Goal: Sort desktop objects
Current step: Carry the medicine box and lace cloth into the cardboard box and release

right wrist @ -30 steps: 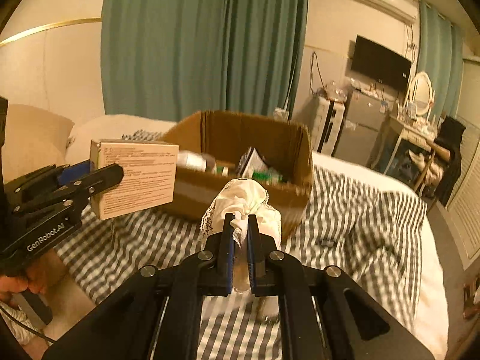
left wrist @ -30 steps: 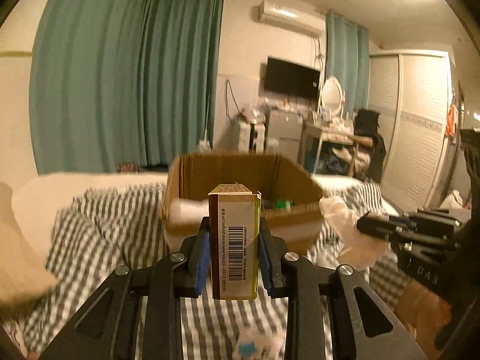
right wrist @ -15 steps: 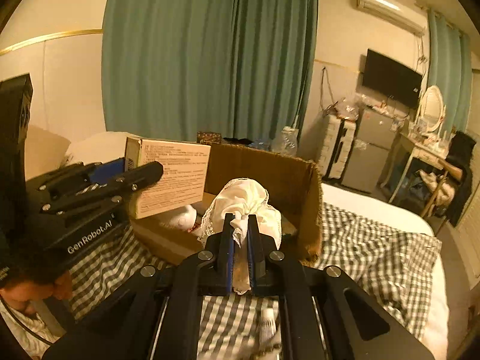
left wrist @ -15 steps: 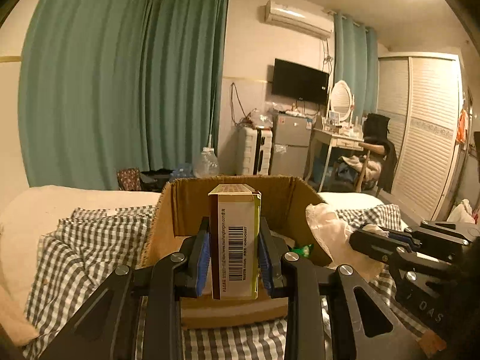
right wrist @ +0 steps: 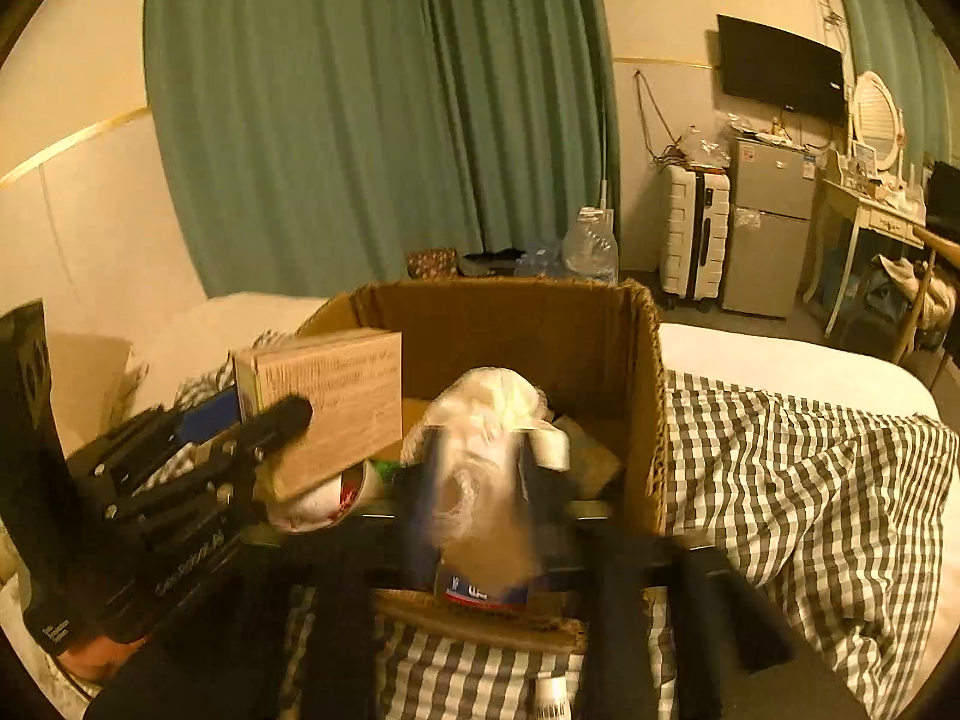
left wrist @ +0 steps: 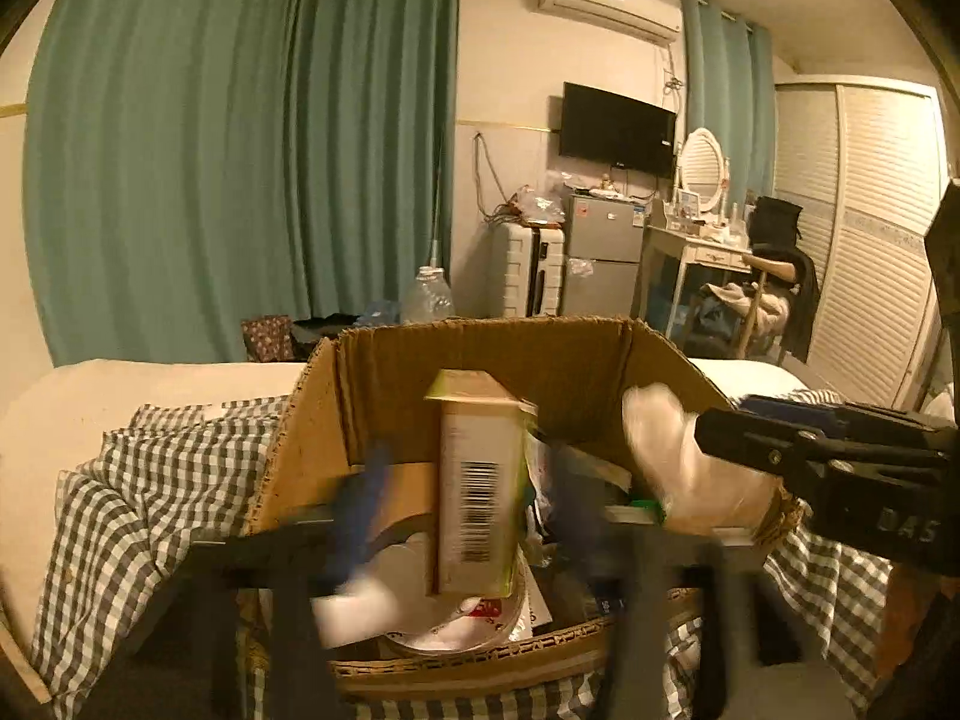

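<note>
While my left claw gapes wide, pads clear of the carton, that carton sits loose and tilted just inside the box's near rim. Resting or mid-drop? I can't tell. My right claw looks released too, the cloth bulging between its pads above the same rim, right of the carton.

Watch it: the leaning carton could topple onto the clutter below, and the cloth could snag a pad and ride back out. Blur smears all four pads, the box floor is mostly hidden, and a bottle is cut off below.
</note>
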`<state>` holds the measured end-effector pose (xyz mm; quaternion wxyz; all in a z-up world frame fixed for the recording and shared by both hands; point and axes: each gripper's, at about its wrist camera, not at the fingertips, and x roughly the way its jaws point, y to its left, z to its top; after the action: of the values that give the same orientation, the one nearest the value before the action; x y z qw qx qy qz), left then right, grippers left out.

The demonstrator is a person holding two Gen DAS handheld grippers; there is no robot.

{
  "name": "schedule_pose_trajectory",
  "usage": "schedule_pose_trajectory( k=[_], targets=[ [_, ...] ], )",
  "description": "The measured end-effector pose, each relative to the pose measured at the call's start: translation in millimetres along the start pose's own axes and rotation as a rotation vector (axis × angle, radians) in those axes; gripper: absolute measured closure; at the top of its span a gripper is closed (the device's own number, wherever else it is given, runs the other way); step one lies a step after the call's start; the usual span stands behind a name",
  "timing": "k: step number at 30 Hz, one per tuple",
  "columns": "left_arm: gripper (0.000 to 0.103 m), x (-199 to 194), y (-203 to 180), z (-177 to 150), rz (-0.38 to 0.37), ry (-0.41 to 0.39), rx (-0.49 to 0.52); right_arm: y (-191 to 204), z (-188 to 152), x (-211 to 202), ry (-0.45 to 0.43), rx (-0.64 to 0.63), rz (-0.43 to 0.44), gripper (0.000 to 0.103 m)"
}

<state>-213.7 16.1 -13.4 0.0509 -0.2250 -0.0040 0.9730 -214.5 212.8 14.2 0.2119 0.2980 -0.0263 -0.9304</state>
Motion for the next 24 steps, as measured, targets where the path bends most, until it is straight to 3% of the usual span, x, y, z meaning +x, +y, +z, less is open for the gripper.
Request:
schedule_pose_trajectory(
  k=[1,3,9,12,24],
  targets=[
    [0.009,-5,1,2,0.028,-0.026,-0.005,-4,1,-3,-0.012,0.024,0.008,0.05],
    [0.008,-16,2,4,0.061,-0.068,-0.004,-10,1,-11,-0.018,0.044,0.005,0.05],
    [0.007,-45,-1,5,0.102,-0.052,0.014,-24,3,-50,-0.059,0.102,-0.007,0.05],
    [0.0,-69,-3,-5,0.107,-0.042,0.007,-18,-3,-76,-0.078,0.068,-0.049,0.05],
    [0.0,-132,-20,-58,0.103,0.053,-0.044,2,-83,-127,0.03,0.054,-0.081,0.049]
  ],
)
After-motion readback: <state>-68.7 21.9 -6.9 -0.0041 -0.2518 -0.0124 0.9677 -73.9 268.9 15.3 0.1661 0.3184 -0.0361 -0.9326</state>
